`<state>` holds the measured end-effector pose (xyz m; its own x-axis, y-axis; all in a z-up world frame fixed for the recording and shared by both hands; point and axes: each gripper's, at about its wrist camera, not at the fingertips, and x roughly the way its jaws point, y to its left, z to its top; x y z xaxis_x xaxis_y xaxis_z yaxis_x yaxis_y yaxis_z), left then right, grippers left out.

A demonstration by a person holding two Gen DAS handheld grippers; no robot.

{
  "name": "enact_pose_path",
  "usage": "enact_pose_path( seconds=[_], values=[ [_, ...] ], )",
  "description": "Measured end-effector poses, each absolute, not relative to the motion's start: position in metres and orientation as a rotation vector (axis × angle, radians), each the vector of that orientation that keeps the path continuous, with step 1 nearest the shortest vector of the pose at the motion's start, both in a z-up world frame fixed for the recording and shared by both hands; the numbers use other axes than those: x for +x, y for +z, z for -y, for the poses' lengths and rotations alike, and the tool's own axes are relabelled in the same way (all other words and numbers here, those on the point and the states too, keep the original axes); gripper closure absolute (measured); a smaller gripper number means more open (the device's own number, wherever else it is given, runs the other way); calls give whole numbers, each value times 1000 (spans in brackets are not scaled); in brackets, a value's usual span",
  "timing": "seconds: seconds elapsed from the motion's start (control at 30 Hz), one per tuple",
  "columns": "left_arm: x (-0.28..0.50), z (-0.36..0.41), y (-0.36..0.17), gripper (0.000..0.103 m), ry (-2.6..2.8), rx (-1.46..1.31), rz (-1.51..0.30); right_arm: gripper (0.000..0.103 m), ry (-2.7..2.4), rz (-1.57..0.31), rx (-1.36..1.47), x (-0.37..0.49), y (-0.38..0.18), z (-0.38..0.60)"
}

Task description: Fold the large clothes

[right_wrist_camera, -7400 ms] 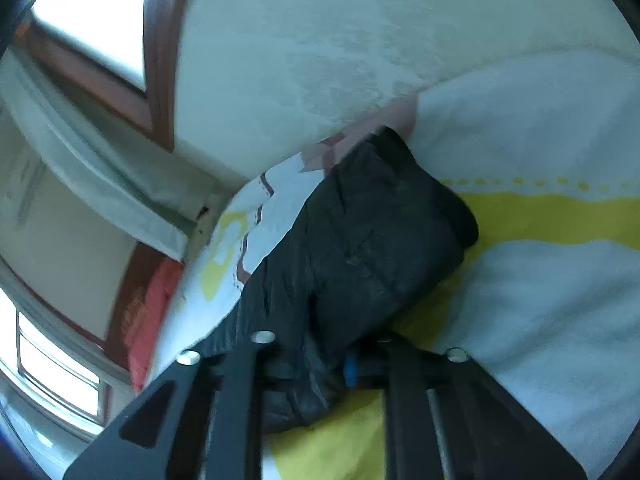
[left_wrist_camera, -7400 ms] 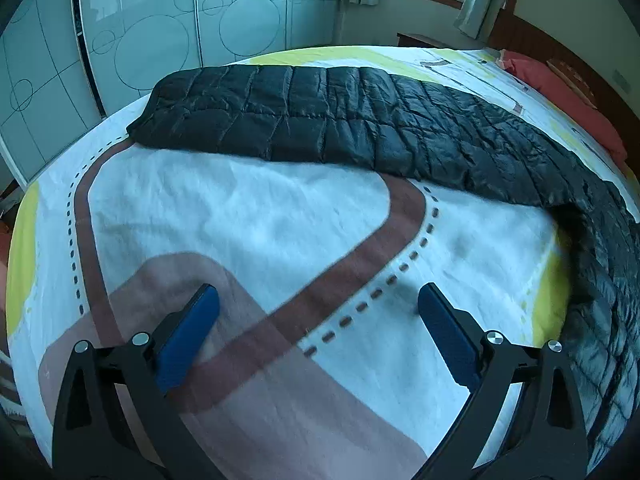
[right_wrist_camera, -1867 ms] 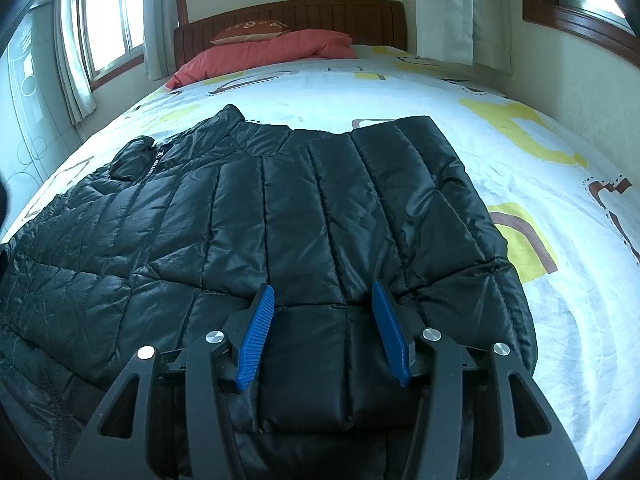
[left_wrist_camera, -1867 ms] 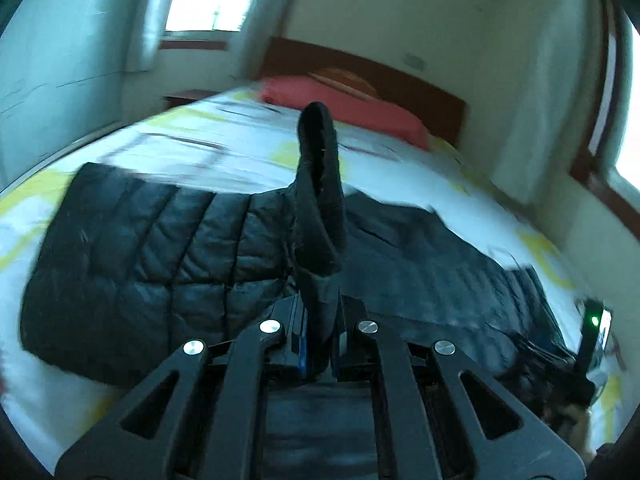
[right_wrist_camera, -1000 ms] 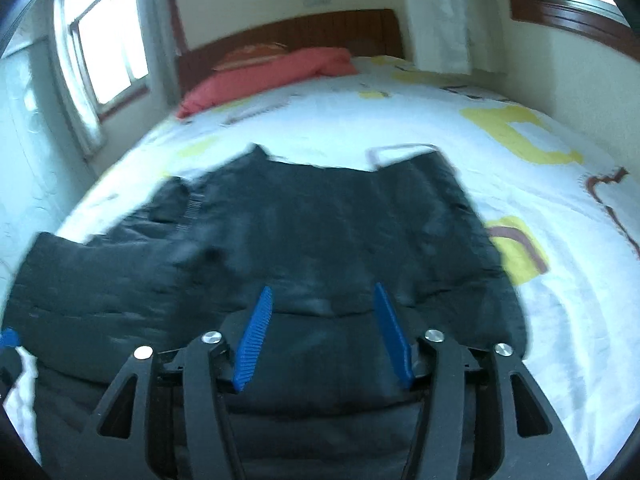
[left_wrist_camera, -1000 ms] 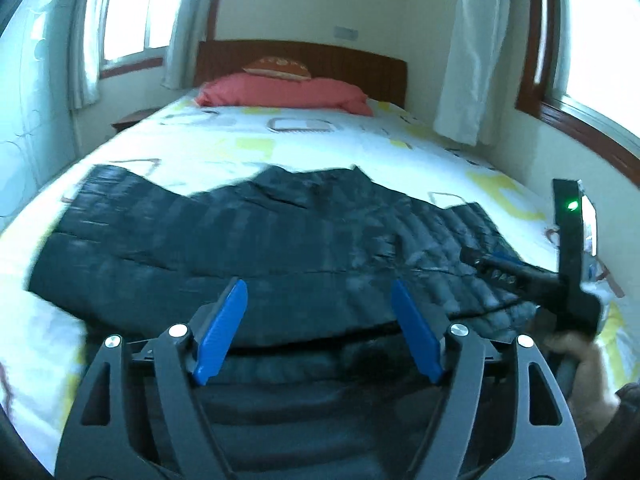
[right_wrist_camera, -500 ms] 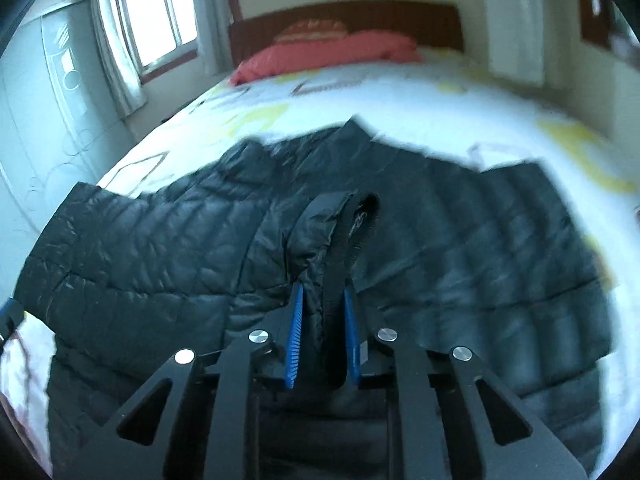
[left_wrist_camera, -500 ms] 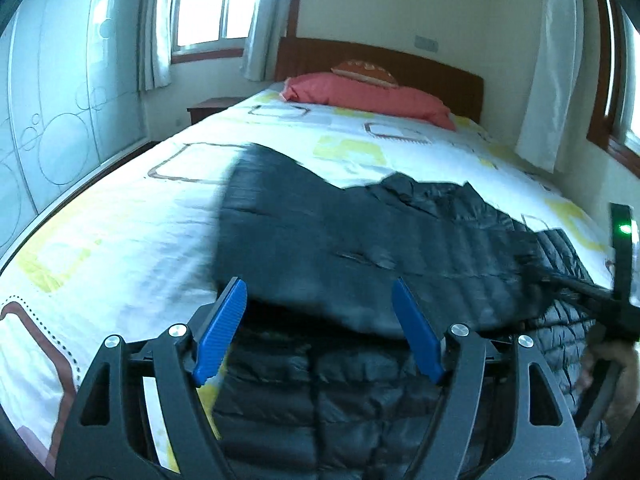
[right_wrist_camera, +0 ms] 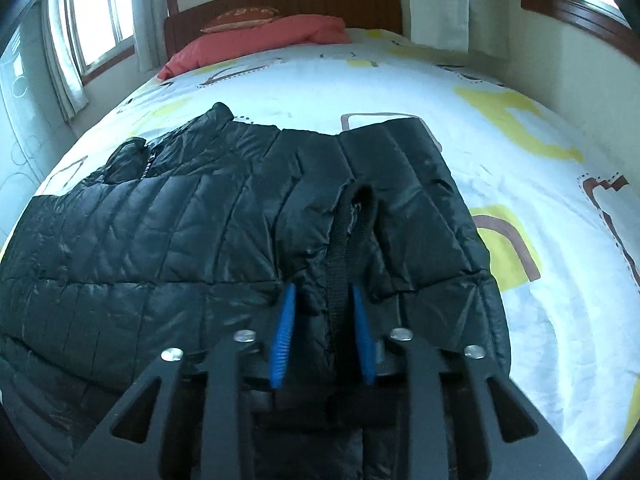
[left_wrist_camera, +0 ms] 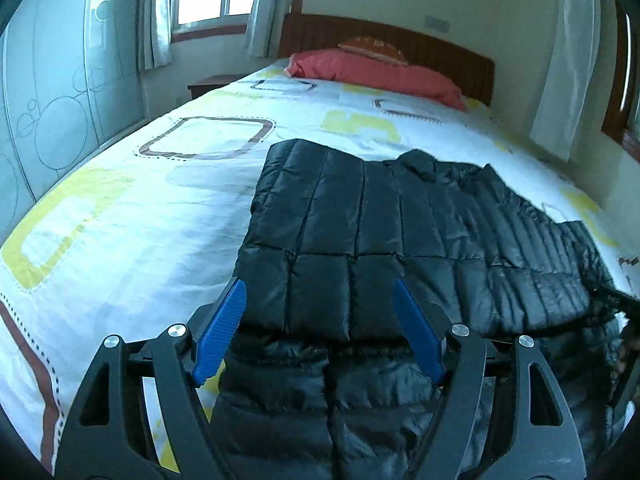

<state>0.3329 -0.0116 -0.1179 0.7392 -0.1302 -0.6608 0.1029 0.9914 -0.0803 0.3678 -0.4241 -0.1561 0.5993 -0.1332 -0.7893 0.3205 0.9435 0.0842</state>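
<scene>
While the black jacket (left_wrist_camera: 400, 240) lies folded across the bed (left_wrist_camera: 160, 208) near its foot edge, the left gripper (left_wrist_camera: 320, 324) hovers, jaws wide, empty; the right gripper's (right_wrist_camera: 324, 332) jaws have just been opening, narrow, its cuff (right_wrist_camera: 352, 236) loosely between them.

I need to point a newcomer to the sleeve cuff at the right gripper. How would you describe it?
Start at the bed with the white patterned cover, then the black quilted jacket spread across it. Between the right gripper jaws, which have just been opening, rises the cuff: a ribbed band, unlike the glossy quilted panels around it.
</scene>
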Motion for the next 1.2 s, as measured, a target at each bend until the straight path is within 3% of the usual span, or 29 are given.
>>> enact_pose_path(
  seconds=[0.1, 0.23, 0.53, 0.73, 0.87, 1.2],
  values=[
    [345, 7, -114, 28, -125, -48, -716, 44, -328, -789, 230, 358, -128, 422],
    [370, 7, -111, 28, -111, -50, -710, 43, -305, -740, 212, 376, -114, 414],
    [424, 27, -156, 28, -63, 36, -858, 42, -264, -900, 202, 431, -170, 404],
    [393, 9, -125, 31, -82, -57, -740, 42, -304, -831, 130, 390, -149, 391],
    [413, 23, -166, 29, -84, 41, -888, 40, -292, -896, 109, 398, -175, 390],
    [357, -22, -129, 30, -106, -66, -876, 39, -271, -854, 228, 311, -131, 408]
  ],
)
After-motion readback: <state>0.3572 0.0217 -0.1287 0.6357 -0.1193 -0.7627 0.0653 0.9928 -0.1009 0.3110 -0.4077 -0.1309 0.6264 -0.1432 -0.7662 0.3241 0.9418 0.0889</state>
